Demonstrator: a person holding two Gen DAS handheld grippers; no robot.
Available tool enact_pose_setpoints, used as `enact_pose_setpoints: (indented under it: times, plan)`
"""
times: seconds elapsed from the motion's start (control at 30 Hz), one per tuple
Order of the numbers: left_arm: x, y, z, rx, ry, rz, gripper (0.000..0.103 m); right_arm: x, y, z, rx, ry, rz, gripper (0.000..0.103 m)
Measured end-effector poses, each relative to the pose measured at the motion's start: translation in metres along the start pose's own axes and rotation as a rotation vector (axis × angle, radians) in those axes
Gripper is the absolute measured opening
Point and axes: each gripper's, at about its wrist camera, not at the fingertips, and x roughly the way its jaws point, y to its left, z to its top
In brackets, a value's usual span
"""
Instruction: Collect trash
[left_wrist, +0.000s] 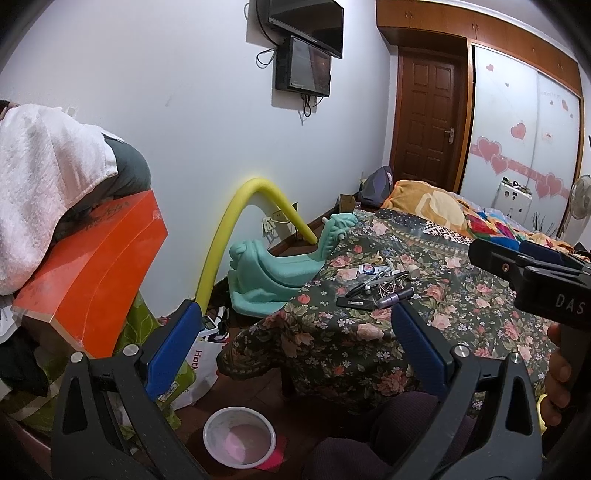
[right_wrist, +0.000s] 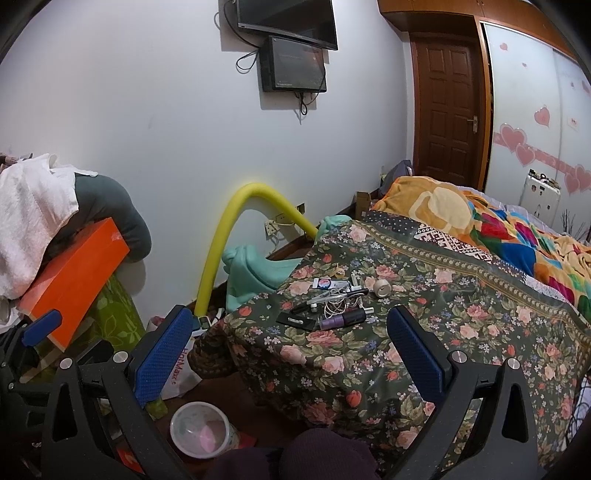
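One hand (left_wrist: 561, 380), left view only.

1. A plain white wall (right_wrist: 147, 110) is seen at rear; a dark flat TV (right_wrist: 286, 20) is mounted high, w/ a smaller screen (right_wrist: 293, 66) hung just below, cables dangling.
2. At right, a dark brown panelled door (right_wrist: 448, 110) is shown shut, beside white sliding wardrobe doors (right_wrist: 528, 122) decorated w/ pink heart stickers.
3. A bed (right_wrist: 461, 206) is covered w/ an orange multicolour blanket; a dark floral cloth (right_wrist: 406, 332) is spread in front.
4. A yellow foam tube (right_wrist: 236, 221) is arched against the wall, over wall sockets.
5. Dark wood floor (left_wrist: 240, 391) is glimpsed below; lighting is even, indoor.
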Motion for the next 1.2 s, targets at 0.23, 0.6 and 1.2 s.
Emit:
enact_pose_setpoints:
  times: [0.23, 0.6, 1.2]
  plan:
    - [0.011, -0.012, 0.008, 0.011, 0.013, 0.004, 0.103, 0.010, -0.018, 0.003, 0.006, 0.001, -0.010, 0.103]
    - [0.058, -0.049, 0.025, 0.010, 0.049, 0.000, 0.103, 0.044, -0.068, 0.010, 0.014, 0.031, -0.053, 0.103]
    - [0.210, -0.095, 0.005, 0.000, 0.324, -0.028, 0.103, 0.161, -0.149, -0.019, 0.091, 0.329, -0.017, 0.103]
